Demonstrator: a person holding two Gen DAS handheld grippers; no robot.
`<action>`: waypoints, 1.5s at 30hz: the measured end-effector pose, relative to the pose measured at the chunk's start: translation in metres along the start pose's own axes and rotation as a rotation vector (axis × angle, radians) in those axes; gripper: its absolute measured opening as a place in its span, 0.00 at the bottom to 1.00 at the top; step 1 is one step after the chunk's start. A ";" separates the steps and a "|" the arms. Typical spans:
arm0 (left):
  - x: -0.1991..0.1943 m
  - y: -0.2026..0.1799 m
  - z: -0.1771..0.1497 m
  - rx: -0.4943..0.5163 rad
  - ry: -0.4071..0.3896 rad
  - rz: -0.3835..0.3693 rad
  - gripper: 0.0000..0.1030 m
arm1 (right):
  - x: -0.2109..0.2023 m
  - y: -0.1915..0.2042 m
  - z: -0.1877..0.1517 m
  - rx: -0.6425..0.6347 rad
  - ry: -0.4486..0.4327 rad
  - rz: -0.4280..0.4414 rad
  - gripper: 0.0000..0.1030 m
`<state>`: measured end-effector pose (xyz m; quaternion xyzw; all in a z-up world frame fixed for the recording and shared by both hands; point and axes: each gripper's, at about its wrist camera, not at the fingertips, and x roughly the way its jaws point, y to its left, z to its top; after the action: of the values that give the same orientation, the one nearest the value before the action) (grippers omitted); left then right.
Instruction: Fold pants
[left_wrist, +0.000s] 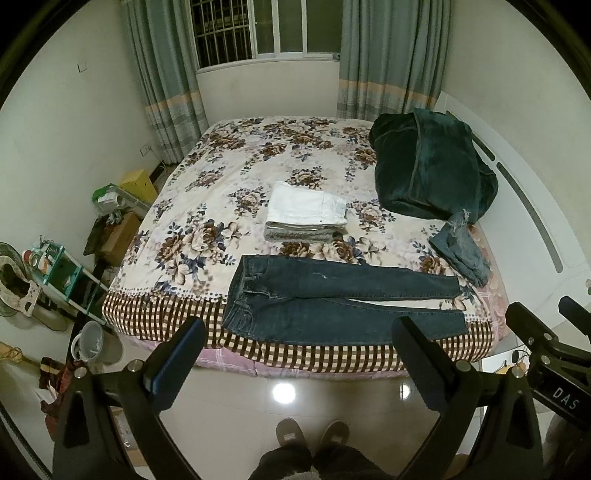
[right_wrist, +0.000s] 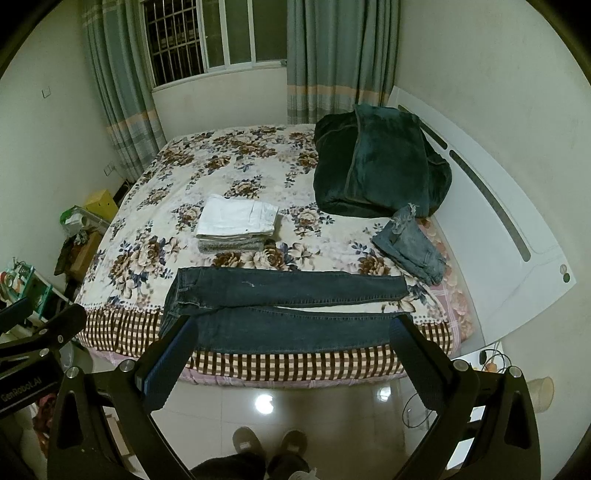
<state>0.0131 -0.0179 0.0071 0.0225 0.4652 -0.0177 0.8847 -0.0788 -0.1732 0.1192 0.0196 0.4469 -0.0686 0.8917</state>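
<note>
Left wrist view: my left gripper (left_wrist: 299, 328) is spread wide, nothing in it, held back over the floor short of the bed (left_wrist: 332, 360). The dark jeans (left_wrist: 332, 299) lie flat along the near edge of the bed, waistband to the left, both legs running right with a thin gap between them. Behind them, a folded stack (left_wrist: 304, 216) with a white piece on top, a crumpled lighter pair of jeans (left_wrist: 461, 251) far right, and a dark green blanket (left_wrist: 428, 166) heaped near the headboard. My right gripper (left_wrist: 546, 343) shows at the right edge, also off the bed.

Right wrist view: right gripper (right_wrist: 295, 332) is wide apart too, empty, hanging in front of the near leg of the dark jeans (right_wrist: 288, 291). Same stack (right_wrist: 236, 221), lighter jeans (right_wrist: 410, 247), blanket (right_wrist: 373, 166) behind.

Risks, my guess: the jeans sit right at the mattress edge, so a one-sided pull could drag them off onto the floor. Pinching only the top layer would leave the fold crooked. Grabbing the bedcover along with the denim would bunch it up. Legs not lined up first means a messy fold.

Count: dark jeans one, lighter jeans one, folded stack one (at least two pieces in it, can't tell more), blanket one, grippers two.
</note>
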 end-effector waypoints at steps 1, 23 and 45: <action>0.000 -0.001 0.001 0.001 0.001 0.001 1.00 | -0.001 0.000 -0.001 -0.002 -0.002 -0.003 1.00; 0.000 -0.001 0.001 -0.004 0.001 -0.007 1.00 | 0.003 -0.002 0.001 -0.006 0.004 -0.003 1.00; -0.001 0.004 0.001 -0.009 0.001 -0.014 1.00 | 0.003 0.000 0.002 -0.006 0.007 -0.003 1.00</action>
<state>0.0134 -0.0136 0.0082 0.0152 0.4658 -0.0215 0.8845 -0.0755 -0.1738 0.1176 0.0164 0.4504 -0.0685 0.8901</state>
